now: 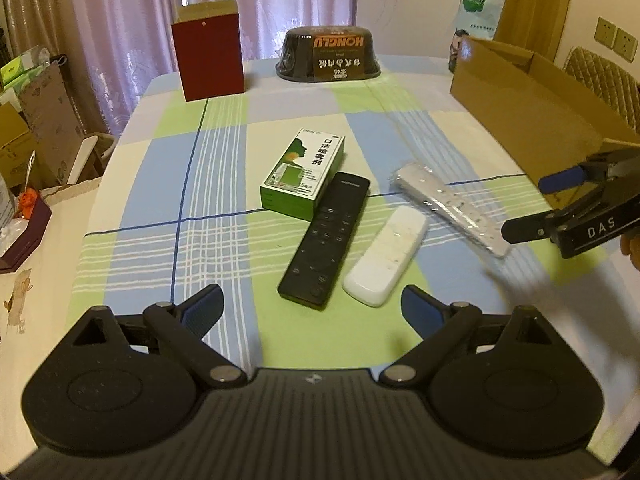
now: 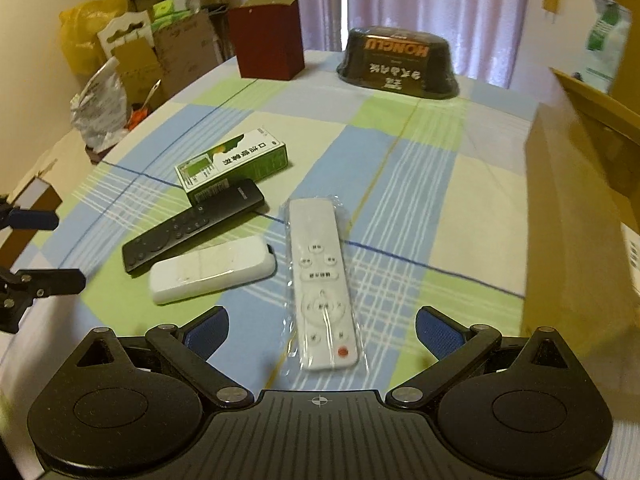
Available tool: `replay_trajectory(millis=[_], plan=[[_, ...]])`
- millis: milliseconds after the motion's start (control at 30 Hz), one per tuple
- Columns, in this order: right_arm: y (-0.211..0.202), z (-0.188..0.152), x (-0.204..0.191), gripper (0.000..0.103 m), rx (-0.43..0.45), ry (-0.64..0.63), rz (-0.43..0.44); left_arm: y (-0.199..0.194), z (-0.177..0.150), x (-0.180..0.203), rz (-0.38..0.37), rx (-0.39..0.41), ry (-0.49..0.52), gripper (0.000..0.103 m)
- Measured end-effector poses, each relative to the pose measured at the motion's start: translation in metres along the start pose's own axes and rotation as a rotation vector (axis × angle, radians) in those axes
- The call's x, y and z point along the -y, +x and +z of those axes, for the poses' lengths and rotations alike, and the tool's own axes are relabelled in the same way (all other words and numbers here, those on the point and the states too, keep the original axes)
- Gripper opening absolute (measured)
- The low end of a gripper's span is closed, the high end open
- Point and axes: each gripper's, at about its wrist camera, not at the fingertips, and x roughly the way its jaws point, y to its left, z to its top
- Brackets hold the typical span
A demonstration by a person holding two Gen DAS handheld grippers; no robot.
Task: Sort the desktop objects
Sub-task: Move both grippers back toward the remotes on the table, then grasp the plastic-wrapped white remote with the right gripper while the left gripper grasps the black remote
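four loose items lay grouped mid-tabletop [image 1: 224,128] on a checked cloth, none yet sorted.

item 1: wrapped white remote [image 2: 322,284], in clear film, lying flat directly ahead of the right gripper [image 2: 322,330], its near end between the fingers but not touched. judged light and rigid; the film looked slick and loose, likely to slide under the pads. best taken across the narrow sides, about mid-length.

item 2: black remote [image 1: 325,240], flat, its far end touching the green box [image 1: 303,174]. judged light, stiff, smooth; grip across the width.

item 3: plain white remote [image 1: 386,256], just beside the black one, rounded, probably slippery at the ends.

item 4: green box, cardboard, likely light and crushable; hold across the short sides, gently.

left gripper [image 1: 312,310]: fingers spread wide, empty, above the near ends of items 2 and 3. right gripper: fingers also spread wide, holding nothing.

probable destination: open cardboard carton [image 1: 532,120] at the right edge; its inside was not visible, and it was cut off and blurred in the right wrist view.

also present: red box [image 1: 210,56] and dark wrapped tub [image 1: 328,54] at the far end; contents hidden. small print on every item unreadable.
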Motion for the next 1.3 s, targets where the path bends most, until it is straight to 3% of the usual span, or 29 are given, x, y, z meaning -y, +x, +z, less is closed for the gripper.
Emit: replay_trajectory(millis=[33,133,400,500,733,800,867,933,1067,1133,1300], plan=[[0.005,0.001,0.002,0.102,-0.004,-0.006,0.002,0.006,0.001,-0.002,-0.004,-0.003,0.005,0.089],[0.02,0.005,0.005,0.085,-0.022,-0.019,0.012,0.022,0.005,-0.006,-0.013,-0.015,0.037,0.08],[0.05,0.011,0.012,0.085,-0.051,-0.039,0.021,0.05,0.015,-0.016,-0.021,-0.027,0.109,0.076],[0.061,0.016,0.016,0.073,-0.058,-0.038,0.027,0.053,0.016,-0.02,-0.021,-0.024,0.109,0.076],[0.078,0.034,0.021,0.073,-0.036,-0.022,0.057,0.061,0.018,-0.025,-0.033,-0.031,0.105,0.076],[0.08,0.037,0.018,0.066,-0.038,-0.04,0.048,0.064,0.019,-0.025,-0.038,-0.034,0.109,0.076],[0.08,0.038,0.013,0.048,-0.041,-0.073,0.042,0.068,0.021,-0.025,-0.041,-0.036,0.117,0.076],[0.078,0.036,0.009,0.038,-0.05,-0.091,0.033,0.072,0.025,-0.024,-0.042,-0.036,0.124,0.076],[0.07,0.028,0.014,0.038,-0.063,-0.037,0.016,0.079,0.033,-0.023,-0.052,-0.036,0.14,0.072],[0.064,0.022,0.018,0.038,-0.062,-0.005,0.013,0.085,0.037,-0.022,-0.059,-0.042,0.157,0.065],[0.048,0.005,0.026,0.038,-0.053,0.059,0.019,0.095,0.045,-0.013,-0.115,-0.052,0.197,0.062]])
